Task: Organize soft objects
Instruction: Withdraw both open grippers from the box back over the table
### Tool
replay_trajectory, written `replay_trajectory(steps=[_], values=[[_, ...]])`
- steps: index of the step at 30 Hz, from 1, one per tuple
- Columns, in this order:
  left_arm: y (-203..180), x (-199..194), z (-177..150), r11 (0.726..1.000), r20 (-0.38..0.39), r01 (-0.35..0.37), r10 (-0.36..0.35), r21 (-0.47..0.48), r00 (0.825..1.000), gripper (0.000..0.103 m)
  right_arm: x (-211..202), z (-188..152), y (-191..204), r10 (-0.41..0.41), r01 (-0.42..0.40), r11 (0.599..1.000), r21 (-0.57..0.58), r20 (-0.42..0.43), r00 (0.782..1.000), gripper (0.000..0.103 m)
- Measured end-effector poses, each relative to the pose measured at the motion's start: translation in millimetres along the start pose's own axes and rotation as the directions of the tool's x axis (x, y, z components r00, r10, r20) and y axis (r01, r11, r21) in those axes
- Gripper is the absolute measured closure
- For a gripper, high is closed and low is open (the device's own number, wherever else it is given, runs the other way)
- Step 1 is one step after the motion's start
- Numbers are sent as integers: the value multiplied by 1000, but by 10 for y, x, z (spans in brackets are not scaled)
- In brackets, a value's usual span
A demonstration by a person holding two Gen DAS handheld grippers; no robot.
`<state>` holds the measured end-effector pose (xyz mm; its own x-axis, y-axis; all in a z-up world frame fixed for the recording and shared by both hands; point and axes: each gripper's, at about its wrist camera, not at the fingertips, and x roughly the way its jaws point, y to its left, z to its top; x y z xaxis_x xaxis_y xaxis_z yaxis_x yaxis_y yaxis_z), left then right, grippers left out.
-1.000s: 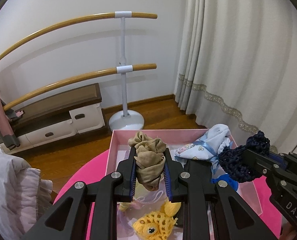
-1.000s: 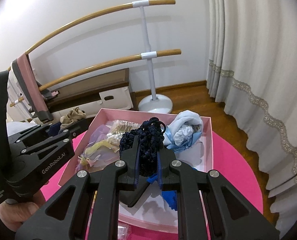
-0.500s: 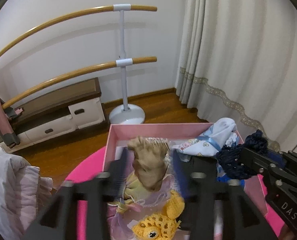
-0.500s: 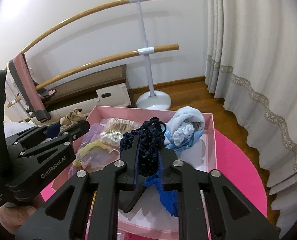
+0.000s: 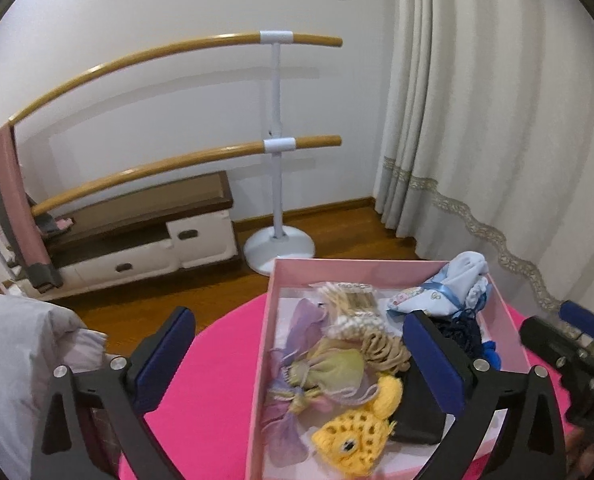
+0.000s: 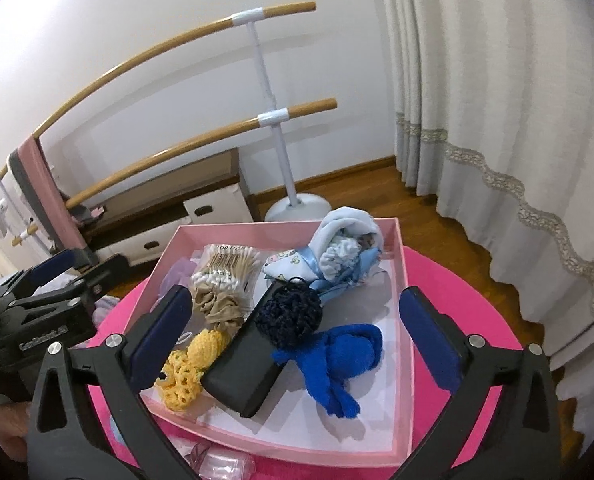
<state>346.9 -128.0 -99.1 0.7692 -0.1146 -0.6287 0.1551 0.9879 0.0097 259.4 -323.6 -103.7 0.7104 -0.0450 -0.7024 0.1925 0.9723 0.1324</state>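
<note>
Nearest in the right wrist view, the right gripper [image 6: 297, 328] stands with its jaws spread wide and nothing between them. Just beyond, inside the pink box [image 6: 405, 268], a black case [image 6: 243, 364] lies tilted at about 6 o'clock of the box. A navy scrunchie [image 6: 289, 312] rests on the case's far end, touching a blue knit piece [image 6: 345, 356] at its 4 o'clock. At the case's 9 o'clock sits a yellow crochet toy [image 6: 193, 364], and past that a tan scrunchie [image 6: 217, 306]. Farther in, at 11 o'clock, lies a pack of cotton swabs [image 6: 233, 264]; at 1 o'clock, against the far wall of the box, a pale blue bundle [image 6: 337, 252] tied with ribbon. The box sits on a pink table [image 6: 457, 296]. The left gripper [image 6: 63, 282] shows at 9 o'clock, off the box's left side.

In the left wrist view, the left gripper [image 5: 297, 344] is likewise wide open and empty, its right finger over the box [image 5: 271, 320] and its left finger over the table [image 5: 217, 400]. Below it lie the yellow toy [image 5: 357, 436], a lilac and green pouch [image 5: 321, 372] and the tan scrunchie [image 5: 385, 348], touching one another. The bundle [image 5: 445, 292] lies at 1 o'clock.

Far back stand a ballet barre [image 5: 277, 140], a low cabinet [image 5: 145, 236] and a curtain [image 5: 497, 120].
</note>
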Motion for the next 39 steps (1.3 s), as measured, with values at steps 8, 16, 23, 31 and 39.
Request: replay_trajectory(steps=[8,16,23,31,39], values=[[80,-565,-205,1000,46,-11,12,-11,999,0,-314,-105,141,-11,12,1000,-16,28,1000,0],[173,-1191,-502,1000,73,-3,5,-20,997,0,-745,-314,360,2,1,1000,-29,84,996,0],[235,-1548,-771,1000,55,-6,7,-23,998,0,-1080,-509,486,36,-33,999,-26,129,991,0],[202,-1917,-968,1000,66,-9,11,-26,998,0,-1390,-763,540,28,-25,1000,-19,172,985,0],[165,-2163,-1142,1000,59,15,-14,-28,998,0,-1563,-1003,501,17,-17,1000,0,178,984,0]])
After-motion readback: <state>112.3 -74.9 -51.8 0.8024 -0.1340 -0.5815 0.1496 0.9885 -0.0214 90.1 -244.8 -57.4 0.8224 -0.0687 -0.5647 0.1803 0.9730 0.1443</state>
